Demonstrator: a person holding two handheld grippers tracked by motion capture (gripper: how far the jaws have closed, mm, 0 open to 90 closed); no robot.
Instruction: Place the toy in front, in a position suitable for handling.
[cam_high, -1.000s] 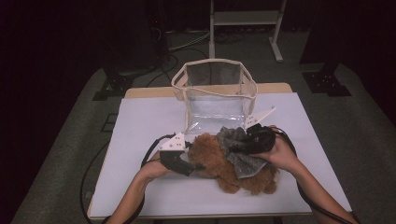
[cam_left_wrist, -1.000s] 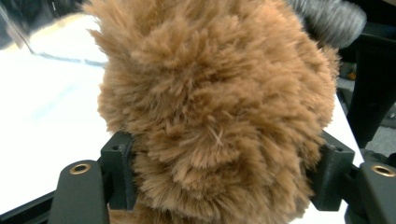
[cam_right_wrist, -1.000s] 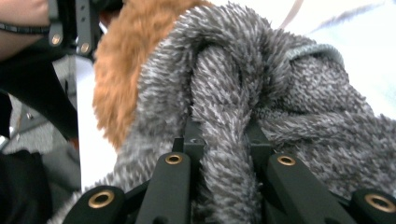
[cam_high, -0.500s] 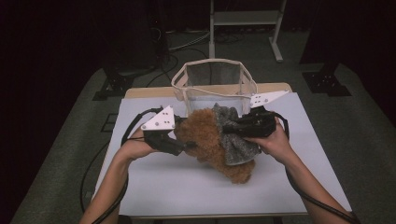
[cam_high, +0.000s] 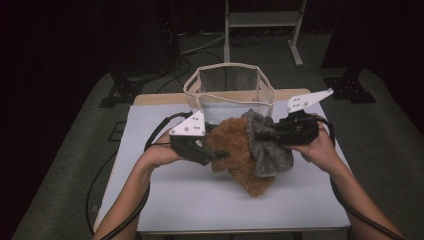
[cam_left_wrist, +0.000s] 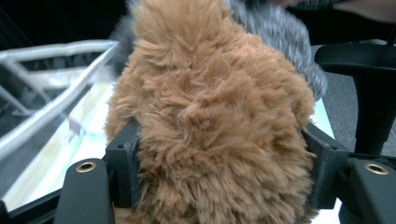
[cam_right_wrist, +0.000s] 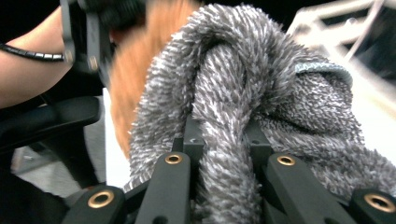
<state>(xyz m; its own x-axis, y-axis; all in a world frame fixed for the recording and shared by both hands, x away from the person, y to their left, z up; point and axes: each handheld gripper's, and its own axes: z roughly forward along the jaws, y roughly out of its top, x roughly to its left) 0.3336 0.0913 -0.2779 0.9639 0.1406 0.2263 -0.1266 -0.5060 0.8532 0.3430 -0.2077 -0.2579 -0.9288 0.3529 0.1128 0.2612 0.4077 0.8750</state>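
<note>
Brown shaggy plush toy (cam_high: 239, 150) clamped in left fingers (cam_left_wrist: 126, 163), grey towel (cam_high: 270, 147) pinched in right fingers (cam_right_wrist: 187, 140)

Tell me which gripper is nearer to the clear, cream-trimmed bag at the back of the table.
Right. The right gripper, shut on the grey fluffy cloth, sits just below the bag; the left gripper, clamping the brown plush toy, is farther forward.

A fluffy brown plush toy (cam_high: 239, 155) hangs lifted above the white table, at six o'clock from the basket. A grey shaggy cloth (cam_high: 270, 147) drapes against its three o'clock side.
</note>
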